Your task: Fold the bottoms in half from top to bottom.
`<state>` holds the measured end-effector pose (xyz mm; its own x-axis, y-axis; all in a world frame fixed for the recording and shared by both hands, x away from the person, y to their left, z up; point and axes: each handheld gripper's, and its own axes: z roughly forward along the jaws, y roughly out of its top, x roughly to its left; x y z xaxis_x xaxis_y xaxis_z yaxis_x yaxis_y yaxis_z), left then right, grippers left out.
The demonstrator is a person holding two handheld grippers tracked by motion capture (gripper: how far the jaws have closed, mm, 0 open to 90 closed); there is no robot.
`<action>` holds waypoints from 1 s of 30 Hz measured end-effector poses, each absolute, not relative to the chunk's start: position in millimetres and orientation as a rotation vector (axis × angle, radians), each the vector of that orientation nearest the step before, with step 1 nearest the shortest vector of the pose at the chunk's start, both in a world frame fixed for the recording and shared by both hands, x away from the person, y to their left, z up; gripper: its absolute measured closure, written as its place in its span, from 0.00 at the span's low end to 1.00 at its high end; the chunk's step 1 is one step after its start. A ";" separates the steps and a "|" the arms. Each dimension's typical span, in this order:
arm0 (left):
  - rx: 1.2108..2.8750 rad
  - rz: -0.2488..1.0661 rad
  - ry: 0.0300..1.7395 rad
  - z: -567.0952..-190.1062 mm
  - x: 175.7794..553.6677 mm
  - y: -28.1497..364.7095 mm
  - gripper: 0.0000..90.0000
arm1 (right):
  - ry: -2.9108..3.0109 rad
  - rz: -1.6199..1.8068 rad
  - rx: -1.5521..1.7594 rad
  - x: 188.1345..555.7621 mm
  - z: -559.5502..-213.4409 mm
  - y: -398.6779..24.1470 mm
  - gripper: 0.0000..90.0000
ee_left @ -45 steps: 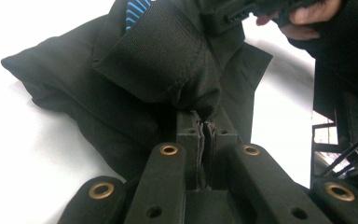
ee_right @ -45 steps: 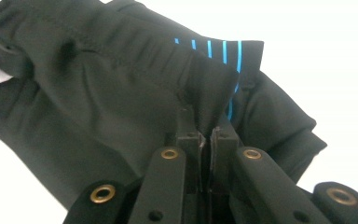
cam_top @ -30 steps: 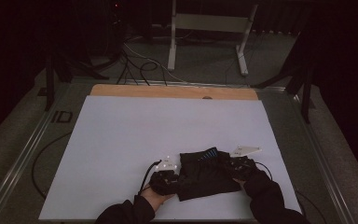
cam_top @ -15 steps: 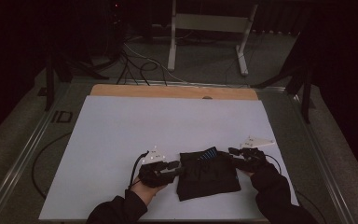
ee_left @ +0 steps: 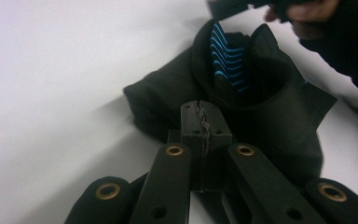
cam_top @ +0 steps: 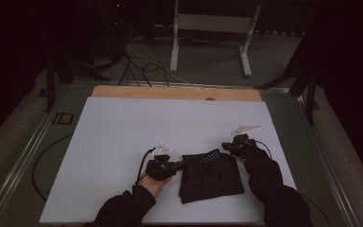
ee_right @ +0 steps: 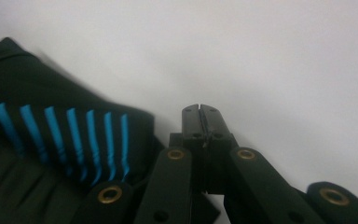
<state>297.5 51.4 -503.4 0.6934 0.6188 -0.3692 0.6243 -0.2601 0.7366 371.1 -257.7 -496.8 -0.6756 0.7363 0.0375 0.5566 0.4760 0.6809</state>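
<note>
White table surface (cam_top: 123, 137) lies bare to the far wooden edge (cam_top: 170, 92). Near the front edge sits a folded black garment (cam_top: 210, 177) with blue stripes, between the left gripper (cam_top: 185, 164) and right gripper (cam_top: 225, 145), both having just closed, jaws together on nothing.

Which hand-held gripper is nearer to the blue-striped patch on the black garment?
Right. The right hand-held gripper sits, jaws shut, just off the blue-striped patch at the black garment's far right corner. The left hand-held gripper, also shut, lies at the garment's left edge, farther from it.
</note>
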 end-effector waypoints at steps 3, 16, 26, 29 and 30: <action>1.962 -0.031 0.946 -507.0 300.1 46.0 1.00 | 2.501 0.990 1.112 379.7 -504.6 -254.1 1.00; 1.965 -0.075 0.876 -505.7 301.4 41.8 1.00 | 2.539 1.111 1.099 368.1 -500.1 -249.8 1.00; 1.977 -0.106 0.764 -498.7 290.3 38.5 1.00 | 2.550 1.195 1.074 339.7 -490.7 -257.1 1.00; 1.989 -0.106 0.730 -496.6 284.5 37.6 1.00 | 2.557 1.202 1.069 329.7 -489.1 -259.7 1.00; 1.991 -0.110 0.720 -496.0 282.7 37.5 1.00 | 2.560 1.209 1.065 326.2 -488.6 -260.9 1.00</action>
<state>282.7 37.5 -496.0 0.8202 0.4416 -0.3636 0.5299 -0.3468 0.7739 326.2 -260.9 -488.6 -0.7463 0.6403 0.1818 0.5471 0.4345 0.7154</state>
